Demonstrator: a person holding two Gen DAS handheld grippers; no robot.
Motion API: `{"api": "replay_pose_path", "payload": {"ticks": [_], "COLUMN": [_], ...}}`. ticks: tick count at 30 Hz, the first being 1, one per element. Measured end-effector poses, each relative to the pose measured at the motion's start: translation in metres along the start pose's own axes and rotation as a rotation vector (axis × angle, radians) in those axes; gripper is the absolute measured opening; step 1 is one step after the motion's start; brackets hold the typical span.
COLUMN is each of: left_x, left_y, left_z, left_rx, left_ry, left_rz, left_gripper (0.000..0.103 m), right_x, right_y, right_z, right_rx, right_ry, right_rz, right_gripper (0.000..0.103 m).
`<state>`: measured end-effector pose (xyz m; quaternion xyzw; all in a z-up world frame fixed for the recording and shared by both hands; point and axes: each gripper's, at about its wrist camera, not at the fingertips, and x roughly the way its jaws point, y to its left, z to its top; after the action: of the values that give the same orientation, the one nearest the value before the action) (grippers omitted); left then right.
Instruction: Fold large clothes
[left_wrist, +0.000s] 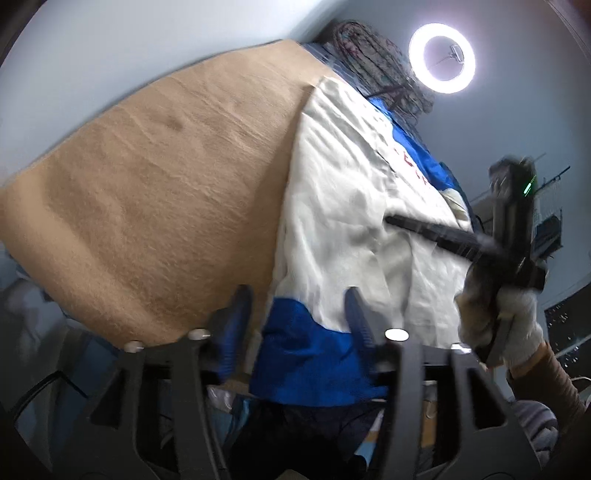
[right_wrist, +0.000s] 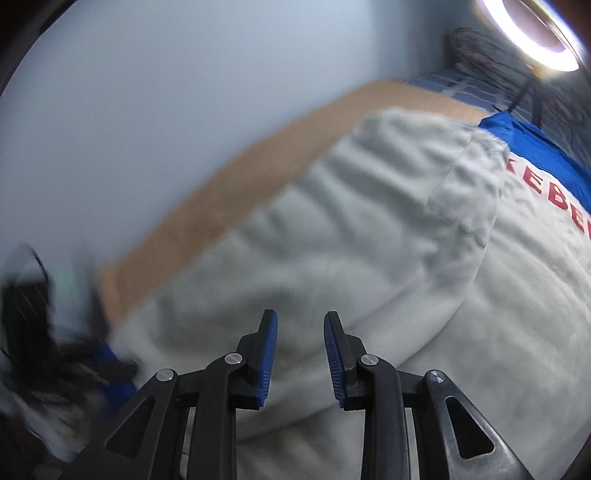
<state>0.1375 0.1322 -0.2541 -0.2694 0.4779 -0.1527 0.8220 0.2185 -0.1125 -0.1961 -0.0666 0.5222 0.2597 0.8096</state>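
Jacket (left_wrist: 343, 206), white with blue panels and red lettering: spread on tan-covered surface (left_wrist: 147, 184), filling right half. Risk, judged: both tongs empty and frames blurred, so a hasty grab may catch one layer only, skewing the fold. Left tongs (left_wrist: 299, 328), wide, blue hem at 12 o'clock. Right tongs (right_wrist: 300, 354), narrowly parted, white fabric directly ahead.

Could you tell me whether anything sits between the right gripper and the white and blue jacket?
Nothing visible does. The right gripper is open, with only the white and blue jacket lying on the tan cover ahead of its fingers.
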Motion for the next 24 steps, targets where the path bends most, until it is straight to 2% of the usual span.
{"api": "replay_pose_path", "payload": {"ticks": [2, 5, 6, 7, 9, 10, 11, 12, 13, 16, 19, 24], "left_x": [0.009, 0.013, 0.013, 0.017, 0.017, 0.015, 0.01, 0.007, 0.002, -0.008, -0.014, -0.014], "left_y": [0.005, 0.002, 0.001, -0.001, -0.003, -0.004, -0.006, -0.009, -0.012, -0.027, -0.043, -0.064], "left_z": [-0.001, -0.002, -0.003, -0.003, -0.003, -0.004, -0.004, -0.005, -0.006, -0.008, -0.01, -0.01], "left_rx": [-0.018, 0.003, 0.018, 0.022, 0.027, 0.032, 0.038, 0.046, 0.059, 0.112, 0.174, 0.237], "left_ry": [0.03, 0.018, 0.024, 0.044, 0.038, 0.032, 0.02, 0.008, -0.005, -0.045, -0.071, -0.089], "left_rz": [-0.012, -0.021, -0.016, -0.018, -0.008, -0.013, -0.011, -0.012, -0.01, 0.006, 0.03, 0.056], "left_gripper": [0.056, 0.053, 0.046, 0.027, 0.022, 0.02, 0.02, 0.019, 0.019, 0.019, 0.018, 0.018], "right_x": [0.02, 0.021, 0.018, 0.016, 0.006, 0.002, -0.005, -0.01, -0.015, -0.026, -0.027, -0.007], "right_y": [-0.002, 0.002, 0.002, 0.001, -0.001, -0.004, -0.008, -0.012, -0.015, -0.02, -0.014, 0.005], "right_z": [-0.012, -0.028, -0.029, -0.029, -0.026, -0.024, -0.02, -0.015, -0.01, 0.01, 0.038, 0.077], "right_rx": [-0.033, -0.07, -0.053, -0.036, 0.008, 0.035, 0.074, 0.118, 0.155, 0.229, 0.253, 0.271], "right_ry": [0.067, 0.053, 0.06, 0.064, 0.058, 0.049, 0.036, 0.024, 0.013, -0.012, -0.003, 0.037], "right_rz": [-0.066, -0.092, -0.086, -0.075, -0.04, -0.023, -0.006, 0.012, 0.03, 0.074, 0.093, 0.077], "right_gripper": [0.026, 0.026, 0.026, 0.027, 0.028, 0.029, 0.037, 0.049, 0.055, 0.057, 0.07, 0.073]}}
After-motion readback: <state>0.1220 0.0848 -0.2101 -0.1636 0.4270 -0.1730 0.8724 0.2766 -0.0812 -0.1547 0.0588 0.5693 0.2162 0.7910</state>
